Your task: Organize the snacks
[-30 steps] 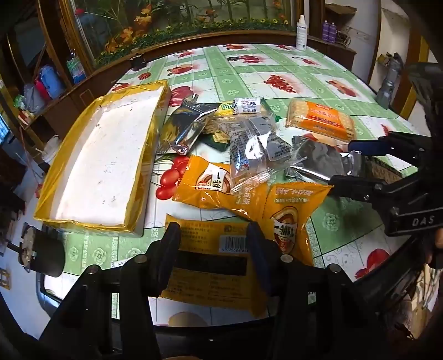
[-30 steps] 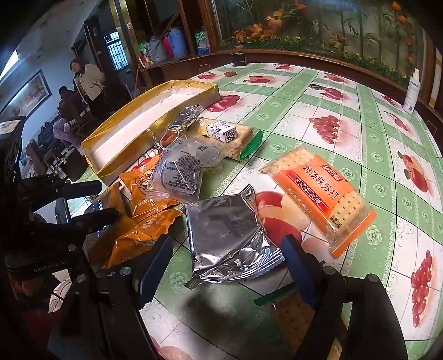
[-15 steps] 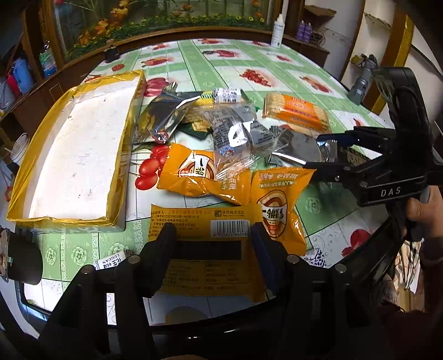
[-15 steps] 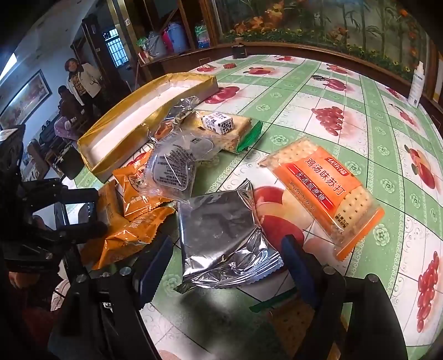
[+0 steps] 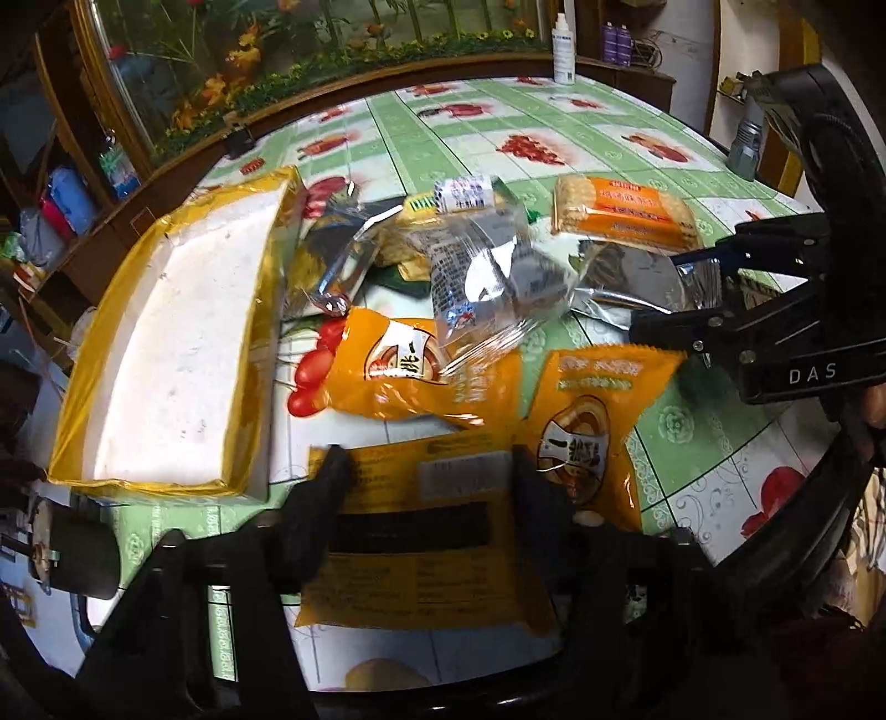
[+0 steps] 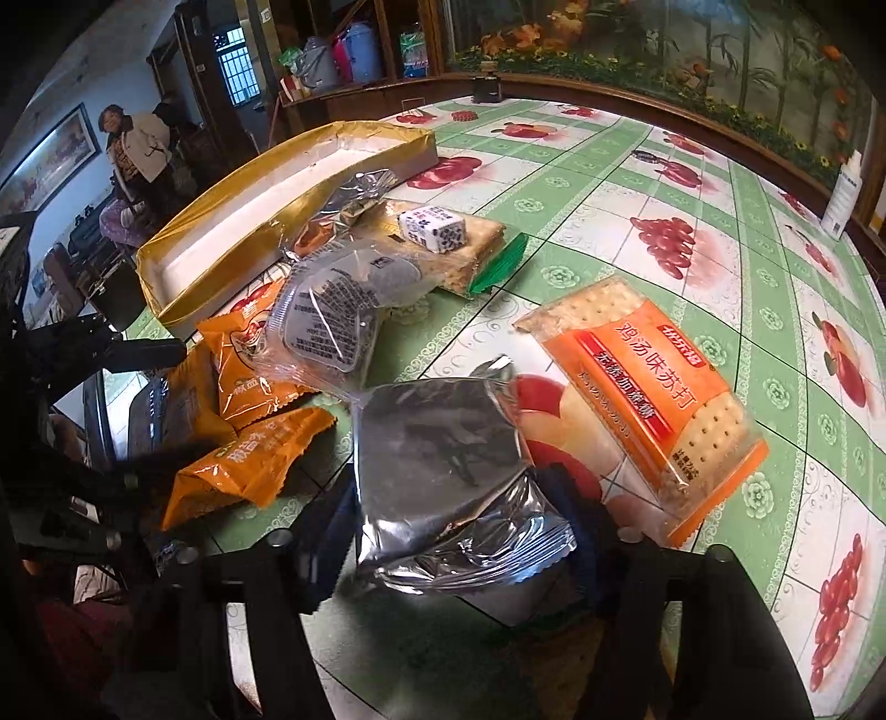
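Observation:
Snack packets lie heaped on a green fruit-print table beside a gold-rimmed white tray. My left gripper straddles a flat orange packet with a barcode. Its jaws are closing, and the packet between them still looks flat. My right gripper is closing on a silver foil packet, which is crumpled and bulging between the fingers. From the left wrist, the right gripper shows with the silver packet pinched in it.
Two orange pouches, a clear packet, an orange cracker pack and a green cracker pack with a small box lie around. A white bottle stands at the far rim. People are at the far left.
Both grippers' jaws have narrowed. The silver packet, flat on the table before, is now squeezed and crumpled between the right fingers. The left fingers have drawn in on the barcode packet.

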{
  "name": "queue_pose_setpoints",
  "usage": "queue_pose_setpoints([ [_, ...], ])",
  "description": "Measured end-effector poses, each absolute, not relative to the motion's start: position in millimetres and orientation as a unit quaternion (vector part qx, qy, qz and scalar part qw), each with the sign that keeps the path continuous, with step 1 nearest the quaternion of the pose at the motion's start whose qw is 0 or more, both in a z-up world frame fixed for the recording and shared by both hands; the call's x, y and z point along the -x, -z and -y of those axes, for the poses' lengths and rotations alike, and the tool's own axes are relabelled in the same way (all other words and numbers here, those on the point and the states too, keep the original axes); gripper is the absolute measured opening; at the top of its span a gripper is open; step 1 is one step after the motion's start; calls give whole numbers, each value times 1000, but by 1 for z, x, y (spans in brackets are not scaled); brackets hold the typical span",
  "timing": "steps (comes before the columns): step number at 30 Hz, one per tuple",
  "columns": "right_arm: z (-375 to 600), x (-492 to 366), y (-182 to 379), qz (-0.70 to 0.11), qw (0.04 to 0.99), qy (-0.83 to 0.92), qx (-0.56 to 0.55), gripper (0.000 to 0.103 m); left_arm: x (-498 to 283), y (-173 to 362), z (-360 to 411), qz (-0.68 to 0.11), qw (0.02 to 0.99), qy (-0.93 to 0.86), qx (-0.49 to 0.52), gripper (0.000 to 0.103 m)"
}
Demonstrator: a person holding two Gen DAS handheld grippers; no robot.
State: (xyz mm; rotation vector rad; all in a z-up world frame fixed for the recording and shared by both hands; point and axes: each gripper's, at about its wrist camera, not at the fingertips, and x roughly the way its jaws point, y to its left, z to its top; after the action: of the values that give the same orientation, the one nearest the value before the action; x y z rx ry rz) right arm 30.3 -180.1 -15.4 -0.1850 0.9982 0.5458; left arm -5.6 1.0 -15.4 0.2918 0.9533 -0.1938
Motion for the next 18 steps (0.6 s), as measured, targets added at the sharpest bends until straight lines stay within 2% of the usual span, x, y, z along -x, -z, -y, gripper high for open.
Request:
queue_pose_setpoints([
  [2,185,-30,14,-471,841,-255,76,62,4,11,-2,-450,878,88,-137,36],
  [4,189,-29,12,-469,843,-256,65,62,0,7,-6,-452,879,97,-116,20],
  [5,191,-27,9,-465,845,-256,59,61,-1,6,-9,-458,877,104,-101,5],
  [6,193,-27,6,-463,847,-257,54,61,-3,4,-11,-462,876,106,-92,1],
  [18,206,-23,-25,-427,863,-270,-8,61,4,-19,-50,-437,894,102,-13,0],
])
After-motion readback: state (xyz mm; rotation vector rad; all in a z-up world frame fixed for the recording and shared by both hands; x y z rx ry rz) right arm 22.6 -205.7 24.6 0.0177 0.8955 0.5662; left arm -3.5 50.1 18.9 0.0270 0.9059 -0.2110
